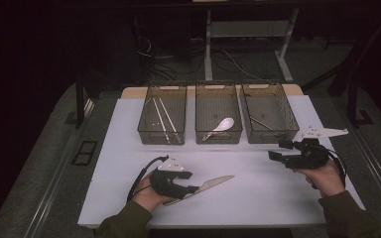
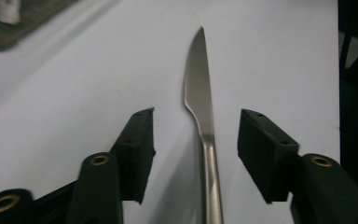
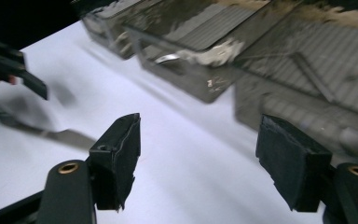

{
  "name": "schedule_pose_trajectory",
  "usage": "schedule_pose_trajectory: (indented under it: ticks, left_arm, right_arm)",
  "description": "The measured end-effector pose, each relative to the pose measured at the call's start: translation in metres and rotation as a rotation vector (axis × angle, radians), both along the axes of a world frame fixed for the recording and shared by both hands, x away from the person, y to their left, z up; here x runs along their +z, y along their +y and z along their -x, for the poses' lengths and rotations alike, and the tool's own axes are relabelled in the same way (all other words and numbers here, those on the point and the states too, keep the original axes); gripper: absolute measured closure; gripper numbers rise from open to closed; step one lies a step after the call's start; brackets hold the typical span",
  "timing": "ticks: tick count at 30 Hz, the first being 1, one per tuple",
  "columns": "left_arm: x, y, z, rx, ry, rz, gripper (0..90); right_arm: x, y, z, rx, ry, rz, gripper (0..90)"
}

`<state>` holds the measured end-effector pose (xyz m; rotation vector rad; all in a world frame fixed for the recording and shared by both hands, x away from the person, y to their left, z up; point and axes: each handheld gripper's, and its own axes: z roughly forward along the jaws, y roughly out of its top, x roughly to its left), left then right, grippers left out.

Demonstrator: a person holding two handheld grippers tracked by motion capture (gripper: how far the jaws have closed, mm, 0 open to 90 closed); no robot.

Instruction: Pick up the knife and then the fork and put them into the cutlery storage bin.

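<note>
You are bringing the left gripper (image 2: 196,140) down over the knife (image 2: 204,112), which is lying flat on the white table (image 1: 258,193) near its front edge. The jaws are standing about half open with the handle between them, pads not touching it. Centre the handle and close squarely so it isn't rolling. The right gripper (image 3: 198,158) is hanging open and empty. Of three bins, the left (image 1: 162,134) is holding chopsticks, the middle (image 1: 218,136) a white spoon (image 1: 223,125), the right (image 1: 270,134) something thin.
</note>
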<state>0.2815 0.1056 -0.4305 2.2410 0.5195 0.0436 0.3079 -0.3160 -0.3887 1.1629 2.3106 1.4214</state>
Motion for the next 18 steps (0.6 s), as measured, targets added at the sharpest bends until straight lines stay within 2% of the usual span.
schedule_pose_trajectory:
  ticks: [2, 5, 8, 9, 10, 11, 13, 15, 18]
  left_arm:
    - [-0.002, -0.003, 0.000, -0.020, 0.003, -0.037, 51.4]
    - [-0.007, -0.007, 0.003, -0.021, 0.022, -0.053, 57.0]
    - [-0.009, -0.010, 0.004, -0.020, 0.016, -0.077, 62.9]
    - [-0.009, -0.010, 0.004, -0.035, 0.010, -0.105, 64.4]
    - [-0.011, -0.012, 0.006, -0.016, 0.015, -0.091, 65.3]
    - [-0.012, -0.012, 0.006, -0.024, 0.012, -0.112, 65.9]
    - [-0.013, -0.012, 0.008, -0.004, 0.008, -0.101, 67.1]
    - [-0.012, -0.013, 0.009, -0.020, -0.024, -0.131, 69.3]
    - [-0.012, -0.015, 0.013, -0.011, -0.040, -0.140, 70.8]
  right_arm:
    - [-0.003, 0.004, 0.006, 0.017, 0.005, 0.003, 30.4]
    - [-0.008, 0.008, 0.013, 0.040, 0.012, 0.012, 30.2]
    - [-0.012, 0.012, 0.019, 0.053, 0.018, 0.017, 30.2]
    - [-0.013, 0.013, 0.020, 0.058, 0.021, 0.019, 30.1]
    - [-0.014, 0.014, 0.021, 0.062, 0.021, 0.023, 30.2]
    - [-0.015, 0.015, 0.022, 0.064, 0.020, 0.029, 30.2]
    - [-0.016, 0.016, 0.024, 0.065, 0.022, 0.036, 30.2]
    - [-0.016, 0.017, 0.024, 0.064, 0.026, 0.037, 30.2]
    - [-0.017, 0.017, 0.024, 0.064, 0.024, 0.037, 30.2]
